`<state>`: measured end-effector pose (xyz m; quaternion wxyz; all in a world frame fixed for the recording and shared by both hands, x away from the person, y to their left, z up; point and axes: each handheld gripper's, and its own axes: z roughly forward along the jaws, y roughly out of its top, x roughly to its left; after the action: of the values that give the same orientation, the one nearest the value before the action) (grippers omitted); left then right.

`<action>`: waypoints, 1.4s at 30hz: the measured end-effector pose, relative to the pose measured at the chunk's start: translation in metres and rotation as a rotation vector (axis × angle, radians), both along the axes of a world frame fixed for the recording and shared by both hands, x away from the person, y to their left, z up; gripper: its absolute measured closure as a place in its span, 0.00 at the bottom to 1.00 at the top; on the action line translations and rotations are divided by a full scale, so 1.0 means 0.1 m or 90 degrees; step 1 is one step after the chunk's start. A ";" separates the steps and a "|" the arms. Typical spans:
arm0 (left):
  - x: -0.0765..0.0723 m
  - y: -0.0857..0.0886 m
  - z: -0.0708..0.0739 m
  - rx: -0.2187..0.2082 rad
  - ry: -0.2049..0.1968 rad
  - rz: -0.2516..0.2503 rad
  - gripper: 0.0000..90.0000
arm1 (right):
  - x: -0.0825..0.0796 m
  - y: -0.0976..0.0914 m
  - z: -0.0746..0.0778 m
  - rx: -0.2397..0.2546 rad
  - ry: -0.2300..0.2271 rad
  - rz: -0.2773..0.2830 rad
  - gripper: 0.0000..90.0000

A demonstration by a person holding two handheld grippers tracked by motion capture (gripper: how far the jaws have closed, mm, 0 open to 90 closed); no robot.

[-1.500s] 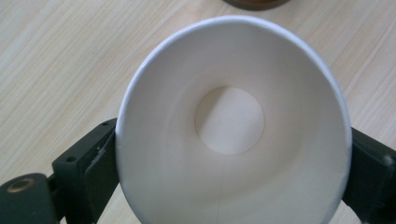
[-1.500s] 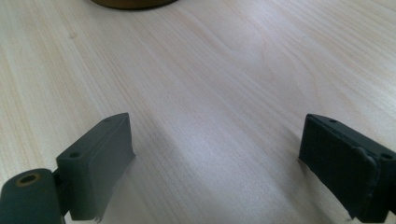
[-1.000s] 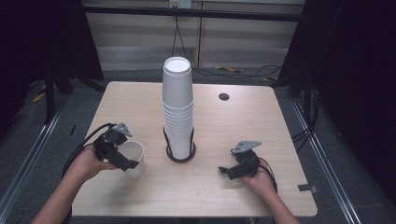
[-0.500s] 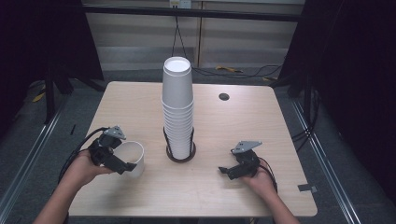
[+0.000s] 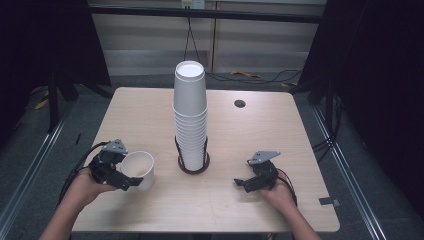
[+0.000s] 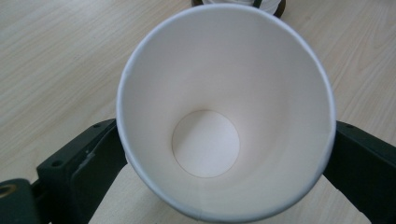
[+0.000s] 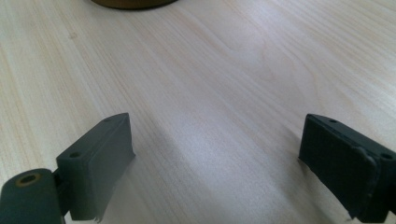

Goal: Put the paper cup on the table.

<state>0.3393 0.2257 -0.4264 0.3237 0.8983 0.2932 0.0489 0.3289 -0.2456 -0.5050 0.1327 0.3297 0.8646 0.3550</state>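
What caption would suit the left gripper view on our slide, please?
Left gripper fingers clasp an empty white paper cup above the wooden table.

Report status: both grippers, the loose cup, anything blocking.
Left gripper shut on single paper cup, mouth up. Right gripper open, empty, low over table. Cup stack in holder, path clear.

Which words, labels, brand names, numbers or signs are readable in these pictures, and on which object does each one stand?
None: no readable text in any view.
The single paper cup held by the left gripper is plain white inside and out.
The stack of cups shows no print.
The table and the right gripper bear no visible label.
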 end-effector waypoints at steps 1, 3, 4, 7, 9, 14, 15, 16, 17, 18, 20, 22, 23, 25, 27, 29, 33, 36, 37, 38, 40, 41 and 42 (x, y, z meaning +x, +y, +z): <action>-0.01 0.00 -0.01 -0.002 0.006 0.004 0.03 | 0.00 0.00 0.00 0.000 -0.001 -0.001 0.10; -0.02 0.02 -0.04 -0.003 0.000 0.008 0.03 | 0.00 0.00 0.00 0.000 -0.001 0.000 0.10; -0.02 0.03 -0.05 -0.005 0.003 0.006 0.03 | 0.00 0.00 0.00 0.000 0.000 0.000 0.10; -0.04 0.04 -0.08 -0.010 -0.001 0.010 0.04 | 0.00 0.00 0.00 0.000 -0.001 -0.001 0.10; -0.05 0.05 -0.10 -0.011 -0.002 0.011 0.04 | 0.00 0.00 0.00 0.000 0.000 0.000 0.10; -0.07 0.09 -0.16 -0.020 -0.009 0.019 0.04 | 0.00 0.00 0.00 0.000 0.000 0.000 0.10; -0.08 0.10 -0.17 -0.020 -0.008 0.020 0.04 | 0.00 0.00 0.00 0.000 0.000 -0.001 0.10; -0.08 0.11 -0.18 -0.018 -0.007 0.020 0.04 | 0.00 0.00 0.00 0.000 0.000 0.000 0.10; -0.09 0.11 -0.20 -0.019 -0.010 0.025 0.04 | 0.00 0.00 0.00 0.000 0.000 0.000 0.10; -0.09 0.11 -0.21 -0.022 -0.008 0.023 0.04 | 0.00 0.00 0.00 0.000 0.000 -0.001 0.10; -0.10 0.12 -0.24 -0.031 -0.004 0.027 0.04 | 0.00 0.00 0.00 0.000 0.000 0.000 0.10; -0.10 0.13 -0.26 -0.028 -0.008 0.027 0.05 | 0.00 0.00 0.00 0.000 0.000 0.000 0.10; -0.11 0.13 -0.27 -0.031 -0.007 0.028 0.05 | 0.00 0.00 0.00 0.000 0.000 0.000 0.10; -0.12 0.14 -0.30 -0.033 -0.009 0.033 0.05 | 0.00 0.00 0.00 0.000 0.000 -0.001 0.10; -0.13 0.17 -0.34 -0.036 -0.010 0.037 0.05 | 0.00 0.00 0.00 0.000 0.000 -0.001 0.10; -0.13 0.17 -0.36 -0.041 -0.006 0.038 0.05 | 0.00 0.00 0.00 0.000 0.000 0.000 0.10; -0.14 0.20 -0.43 -0.047 -0.002 0.044 0.06 | 0.00 0.00 0.00 0.000 0.000 -0.001 0.10; -0.14 0.21 -0.48 -0.051 0.003 0.047 0.06 | 0.00 0.00 0.00 0.000 0.000 0.000 0.10; -0.14 0.21 -0.50 -0.051 0.002 0.049 0.06 | 0.00 0.00 0.00 0.000 -0.001 -0.001 0.10; -0.14 0.21 -0.52 -0.047 0.003 0.050 0.06 | 0.00 0.00 0.00 0.000 -0.001 0.000 0.10; -0.14 0.21 -0.54 -0.046 0.005 0.054 0.06 | 0.00 0.00 0.00 0.000 0.000 0.000 0.10; -0.14 0.20 -0.56 -0.049 0.006 0.055 0.06 | 0.00 0.00 0.00 0.000 0.000 0.000 0.10; -0.14 0.21 -0.58 -0.046 0.006 0.054 0.06 | 0.00 0.00 0.00 0.000 0.000 0.000 0.10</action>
<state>0.3250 0.2465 -0.4840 0.3523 0.8730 0.3340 0.0479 0.3289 -0.2456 -0.5049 0.1326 0.3299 0.8646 0.3551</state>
